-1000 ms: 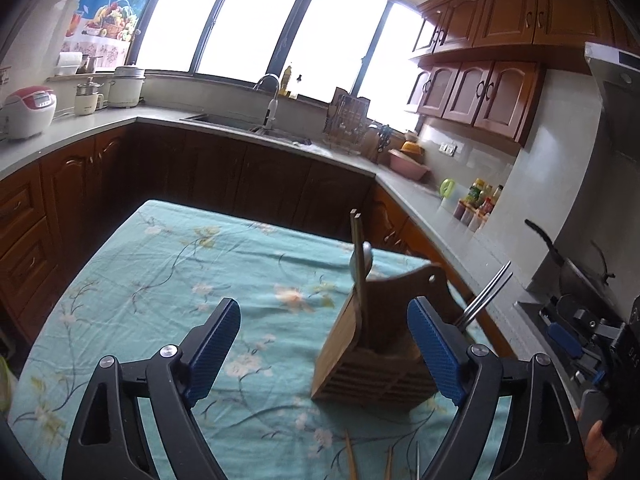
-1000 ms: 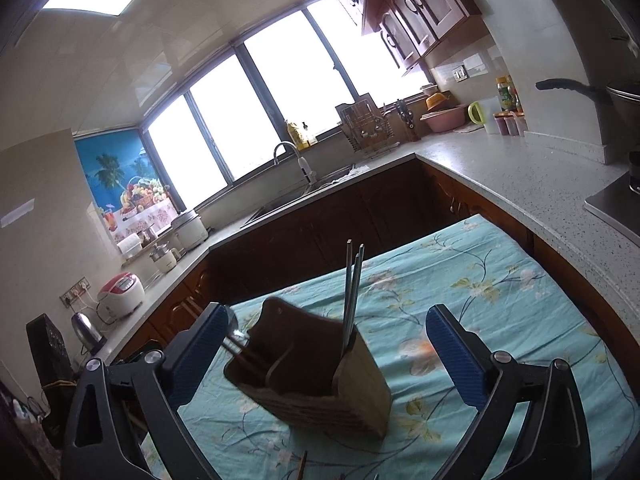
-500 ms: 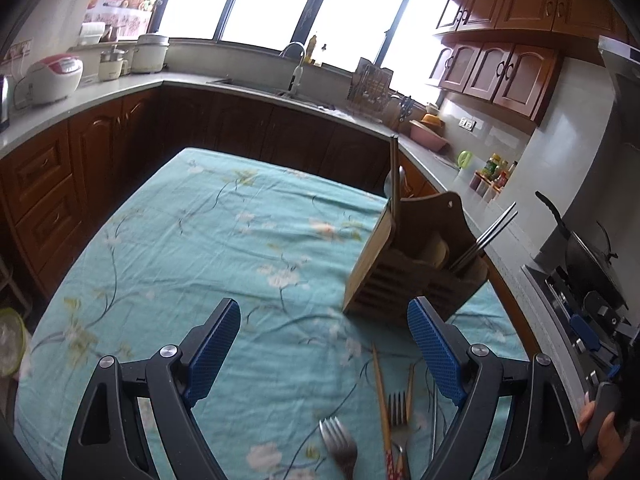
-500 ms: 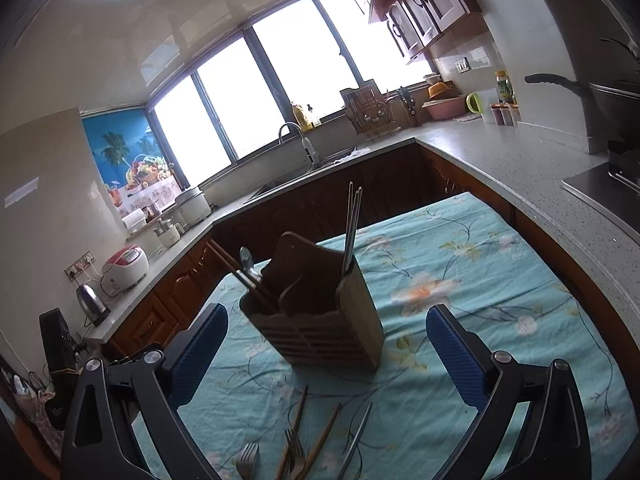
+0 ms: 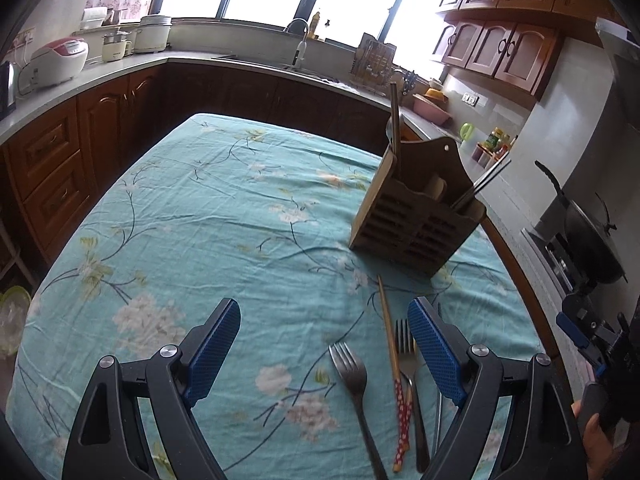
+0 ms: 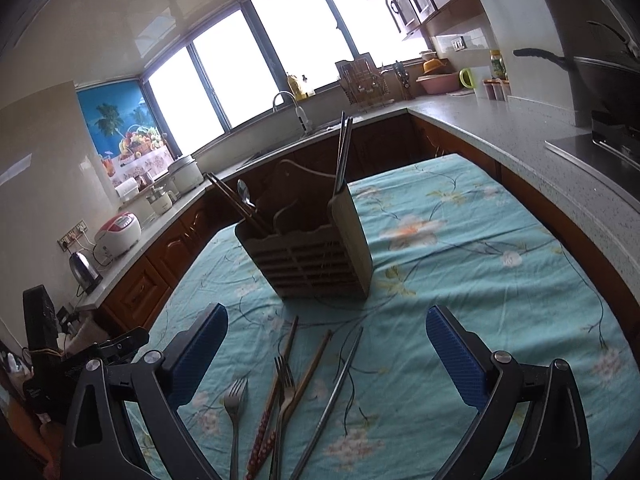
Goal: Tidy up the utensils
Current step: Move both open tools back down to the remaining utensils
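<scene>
A wooden utensil holder stands on the teal flowered tablecloth. It holds dark chopsticks, a spoon and metal chopsticks. In front of it lie two forks, wooden chopsticks with red dotted ends and metal chopsticks. My left gripper is open and empty, above the cloth just short of the loose utensils. My right gripper is open and empty above the same utensils.
Dark wood cabinets and a grey counter surround the table. A rice cooker, a kettle, a sink tap, a dish rack and a black wok are on the counter.
Both grippers have drawn back and tilted down from the holder. The loose forks and chopsticks on the cloth have come into view between the jaws.
</scene>
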Action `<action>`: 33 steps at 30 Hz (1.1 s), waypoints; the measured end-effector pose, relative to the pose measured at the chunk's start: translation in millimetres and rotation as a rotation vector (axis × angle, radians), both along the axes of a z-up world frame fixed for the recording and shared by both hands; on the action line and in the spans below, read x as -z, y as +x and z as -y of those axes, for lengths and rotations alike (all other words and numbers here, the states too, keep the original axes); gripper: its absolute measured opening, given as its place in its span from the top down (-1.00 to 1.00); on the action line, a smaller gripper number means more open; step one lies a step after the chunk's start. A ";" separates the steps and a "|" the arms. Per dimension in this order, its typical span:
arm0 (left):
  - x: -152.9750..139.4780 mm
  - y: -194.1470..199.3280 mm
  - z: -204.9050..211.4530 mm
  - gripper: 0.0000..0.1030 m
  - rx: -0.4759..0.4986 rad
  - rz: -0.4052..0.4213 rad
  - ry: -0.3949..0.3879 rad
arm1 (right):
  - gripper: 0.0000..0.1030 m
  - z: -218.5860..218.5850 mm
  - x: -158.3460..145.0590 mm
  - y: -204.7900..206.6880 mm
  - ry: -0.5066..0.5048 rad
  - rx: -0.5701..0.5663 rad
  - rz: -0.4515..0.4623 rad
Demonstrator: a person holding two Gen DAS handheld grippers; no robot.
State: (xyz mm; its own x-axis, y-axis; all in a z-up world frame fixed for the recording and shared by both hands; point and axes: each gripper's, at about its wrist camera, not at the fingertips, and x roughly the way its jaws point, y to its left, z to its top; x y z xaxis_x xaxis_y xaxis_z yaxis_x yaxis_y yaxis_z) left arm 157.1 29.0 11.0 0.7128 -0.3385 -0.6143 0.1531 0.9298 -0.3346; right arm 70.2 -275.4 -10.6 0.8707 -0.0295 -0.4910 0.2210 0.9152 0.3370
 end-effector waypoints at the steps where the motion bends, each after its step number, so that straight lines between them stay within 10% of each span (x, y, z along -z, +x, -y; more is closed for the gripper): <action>1: 0.7 -2.8 0.7 -0.67 0.005 -0.005 0.000 | -0.95 -0.8 1.4 -1.4 -0.001 0.000 -0.004; 33: 63.2 27.6 61.6 -0.58 0.091 -0.177 0.145 | -0.72 -13.5 58.6 24.3 -0.020 -0.029 -0.199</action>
